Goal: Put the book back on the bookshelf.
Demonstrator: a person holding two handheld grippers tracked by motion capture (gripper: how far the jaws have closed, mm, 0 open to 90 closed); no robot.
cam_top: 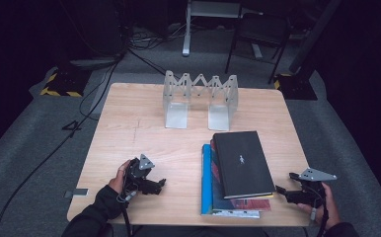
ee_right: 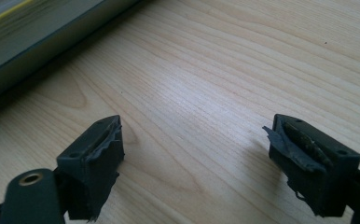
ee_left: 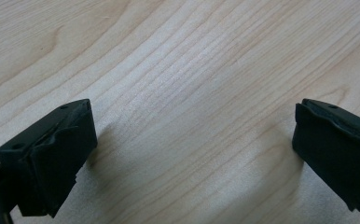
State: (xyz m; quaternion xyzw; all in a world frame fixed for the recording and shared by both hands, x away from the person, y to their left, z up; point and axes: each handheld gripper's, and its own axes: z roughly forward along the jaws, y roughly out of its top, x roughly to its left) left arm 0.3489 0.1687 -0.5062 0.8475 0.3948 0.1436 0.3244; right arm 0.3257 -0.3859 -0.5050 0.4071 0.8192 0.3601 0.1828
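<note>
Stack of 3 books (cam_top: 238,175) at 5 o'clock on wooden table (cam_top: 144,128), left gripper (cam_top: 160,184) at 7 o'clock with jaws apart, empty, right gripper (cam_top: 280,191) just beside the stack's 3 o'clock edge, jaws apart, empty, folding bookend rack (cam_top: 201,98) at 12 o'clock

The table (cam_top: 144,128) is pale wood with a clear, fine grain and a smooth, satin finish. On it lies a stack of books (cam_top: 238,173): the top one has a black, matt cover, and those beneath show glossy blue and red covers with paper page edges. A folding bookstand (cam_top: 201,98) looks like dull, light-grey metal. Both the left gripper (ee_left: 194,154) and the right gripper (ee_right: 197,163) are matt black plastic, with rough, worn rubbery pads (ee_right: 110,140). The floor (cam_top: 30,133) is grey carpet.
</note>
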